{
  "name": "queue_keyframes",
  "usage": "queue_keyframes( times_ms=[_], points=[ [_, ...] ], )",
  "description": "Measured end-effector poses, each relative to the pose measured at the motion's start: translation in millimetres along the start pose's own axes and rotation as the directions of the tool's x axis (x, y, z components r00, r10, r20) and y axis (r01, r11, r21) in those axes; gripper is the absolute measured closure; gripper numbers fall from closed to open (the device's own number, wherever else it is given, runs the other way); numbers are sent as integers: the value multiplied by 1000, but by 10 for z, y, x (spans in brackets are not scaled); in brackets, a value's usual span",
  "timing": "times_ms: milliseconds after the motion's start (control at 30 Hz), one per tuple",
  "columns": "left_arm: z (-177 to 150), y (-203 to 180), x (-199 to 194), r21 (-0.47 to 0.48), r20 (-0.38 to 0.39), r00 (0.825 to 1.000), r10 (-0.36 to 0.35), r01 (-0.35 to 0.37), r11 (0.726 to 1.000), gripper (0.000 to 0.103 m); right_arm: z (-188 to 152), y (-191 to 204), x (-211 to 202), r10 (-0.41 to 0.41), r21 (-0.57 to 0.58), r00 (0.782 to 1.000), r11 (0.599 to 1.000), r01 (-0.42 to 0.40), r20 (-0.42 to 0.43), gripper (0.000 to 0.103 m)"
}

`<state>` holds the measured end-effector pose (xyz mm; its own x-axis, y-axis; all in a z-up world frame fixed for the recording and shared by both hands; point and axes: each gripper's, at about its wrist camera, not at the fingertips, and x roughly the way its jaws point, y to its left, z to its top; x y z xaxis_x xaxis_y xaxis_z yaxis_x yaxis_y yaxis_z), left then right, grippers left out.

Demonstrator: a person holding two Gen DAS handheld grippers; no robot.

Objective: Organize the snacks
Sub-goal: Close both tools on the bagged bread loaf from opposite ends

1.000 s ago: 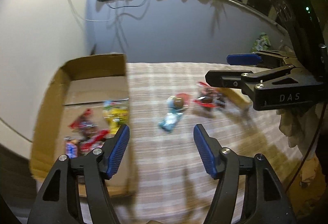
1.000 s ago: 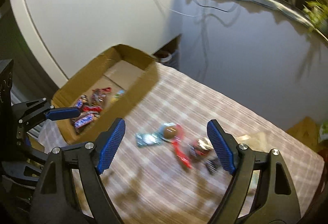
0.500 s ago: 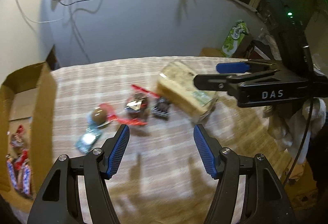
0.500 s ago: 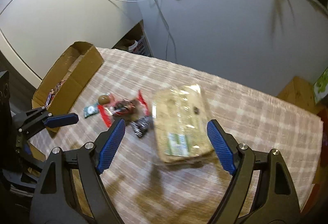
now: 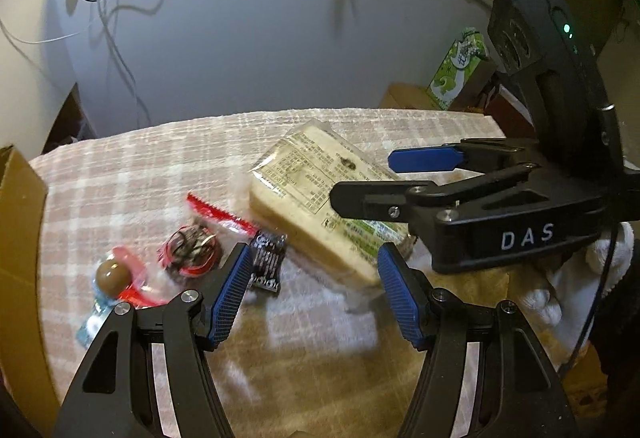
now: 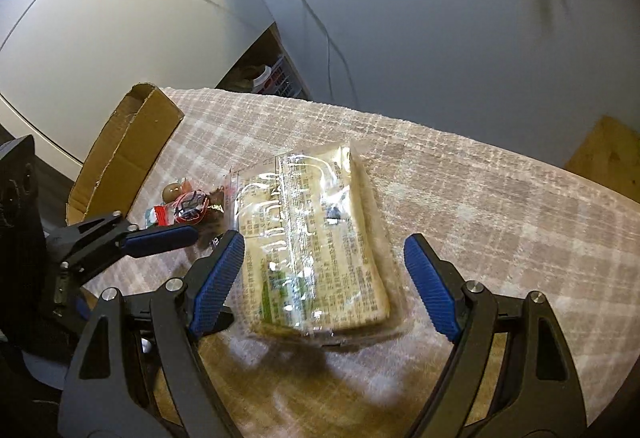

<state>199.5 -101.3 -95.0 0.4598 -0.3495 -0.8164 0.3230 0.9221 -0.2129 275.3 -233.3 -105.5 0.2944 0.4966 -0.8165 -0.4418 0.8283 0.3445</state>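
A large clear-wrapped bread pack [image 5: 320,197] lies on the checked cloth; it also shows in the right wrist view [image 6: 316,250]. Small snacks lie left of it: a black wrapper [image 5: 267,258], a red-trimmed chocolate [image 5: 190,248], a red strip [image 5: 220,215] and a brown ball sweet [image 5: 112,274]. My left gripper [image 5: 314,294] is open and empty, just in front of the black wrapper and the pack's near corner. My right gripper [image 6: 326,278] is open, its jaws either side of the bread pack, above it. The cardboard box [image 6: 120,157] stands at the left.
A green carton [image 5: 460,65] and brown boxes stand beyond the table at the right. Cables hang down the wall behind. A wooden box [image 6: 608,157] sits beside the table's far right edge. A white cloth [image 5: 592,278] lies at the right.
Both grippers have swung right, away from the box, and come lower and closer to the bread pack. The box has slid to the left edge. Both stayed open.
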Motion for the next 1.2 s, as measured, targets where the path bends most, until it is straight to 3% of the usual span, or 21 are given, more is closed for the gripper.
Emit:
queue_keyframes(
  times_ms=[500,733,1200],
  points=[
    [102,-44,227,-26,-23,997,-75,75,997,38,1,-22,172,95,25,995,995,-94,-40,19],
    [119,-100,209,-17,-24,996,-84,84,996,38,-16,-18,139,87,46,996,995,-85,-30,27],
    [56,-133,-100,19,26,997,-77,77,997,39,-59,192,-25,63,45,998,997,-62,-13,28]
  ],
)
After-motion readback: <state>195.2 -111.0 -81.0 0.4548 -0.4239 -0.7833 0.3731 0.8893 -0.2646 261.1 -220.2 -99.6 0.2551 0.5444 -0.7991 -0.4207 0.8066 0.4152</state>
